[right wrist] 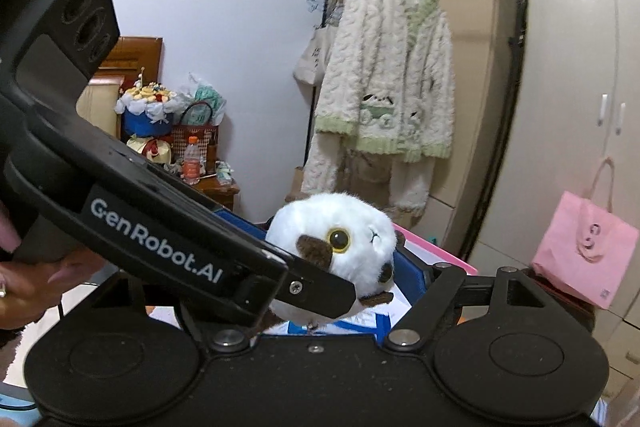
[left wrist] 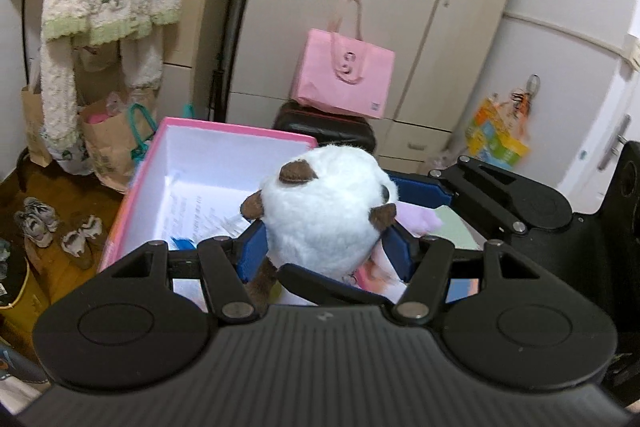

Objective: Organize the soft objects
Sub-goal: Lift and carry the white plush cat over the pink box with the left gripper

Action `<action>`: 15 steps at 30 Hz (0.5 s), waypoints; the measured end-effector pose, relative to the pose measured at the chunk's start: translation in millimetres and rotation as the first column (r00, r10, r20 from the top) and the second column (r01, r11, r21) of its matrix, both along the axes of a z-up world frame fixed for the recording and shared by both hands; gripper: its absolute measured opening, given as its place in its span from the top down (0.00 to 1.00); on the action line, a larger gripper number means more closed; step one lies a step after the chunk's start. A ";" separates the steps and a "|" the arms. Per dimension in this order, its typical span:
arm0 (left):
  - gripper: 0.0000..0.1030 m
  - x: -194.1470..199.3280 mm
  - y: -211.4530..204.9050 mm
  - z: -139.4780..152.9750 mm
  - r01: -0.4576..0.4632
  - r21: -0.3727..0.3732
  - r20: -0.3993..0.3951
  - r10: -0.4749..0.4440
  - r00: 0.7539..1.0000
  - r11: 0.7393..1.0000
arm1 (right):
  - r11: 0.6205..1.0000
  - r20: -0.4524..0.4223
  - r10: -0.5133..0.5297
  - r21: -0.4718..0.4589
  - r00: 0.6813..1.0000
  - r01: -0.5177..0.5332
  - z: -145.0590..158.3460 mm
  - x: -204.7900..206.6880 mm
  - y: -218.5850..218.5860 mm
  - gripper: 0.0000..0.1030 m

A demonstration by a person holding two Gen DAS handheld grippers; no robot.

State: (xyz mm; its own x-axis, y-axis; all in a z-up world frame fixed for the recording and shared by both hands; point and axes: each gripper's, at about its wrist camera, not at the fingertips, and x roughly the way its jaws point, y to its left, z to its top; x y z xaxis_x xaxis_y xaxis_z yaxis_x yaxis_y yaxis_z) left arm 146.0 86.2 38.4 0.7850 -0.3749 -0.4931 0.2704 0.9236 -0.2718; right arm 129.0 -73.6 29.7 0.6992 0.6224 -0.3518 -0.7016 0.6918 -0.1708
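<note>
The left gripper (left wrist: 326, 247) pinches the white plush toy (left wrist: 324, 203) over the pink box (left wrist: 224, 135). The right gripper (right wrist: 340, 291) is spread. Next, lower and let go.

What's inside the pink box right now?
The pink box holds printed white papers on its bottom and something blue. The white plush toy, held by the left gripper, covers its near right part.

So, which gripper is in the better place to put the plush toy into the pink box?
Probably the left gripper. Its blue pads press both sides of the plush toy, and the pink box lies open just beyond. The right gripper stands open beside the toy.
</note>
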 end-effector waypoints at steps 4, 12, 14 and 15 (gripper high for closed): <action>0.41 28.6 16.0 -7.9 -0.033 -0.012 -0.030 0.033 0.999 0.999 | 0.999 -0.030 0.036 -0.028 0.999 -0.037 -4.2 32.3 16.4 0.18; 0.41 74.6 32.3 -31.3 -0.073 0.008 -0.122 0.073 0.990 0.997 | 0.990 -0.128 0.083 -0.107 0.988 -0.097 -27.3 82.1 44.8 0.16; 0.41 81.6 35.8 -37.5 -0.083 0.013 -0.140 0.084 0.987 0.996 | 0.985 -0.166 0.089 -0.131 0.982 -0.111 -31.9 91.5 49.7 0.16; 0.41 82.8 37.0 -40.1 -0.086 0.017 -0.146 0.088 0.985 0.996 | 0.983 -0.187 0.093 -0.138 0.978 -0.120 -34.2 96.3 52.1 0.16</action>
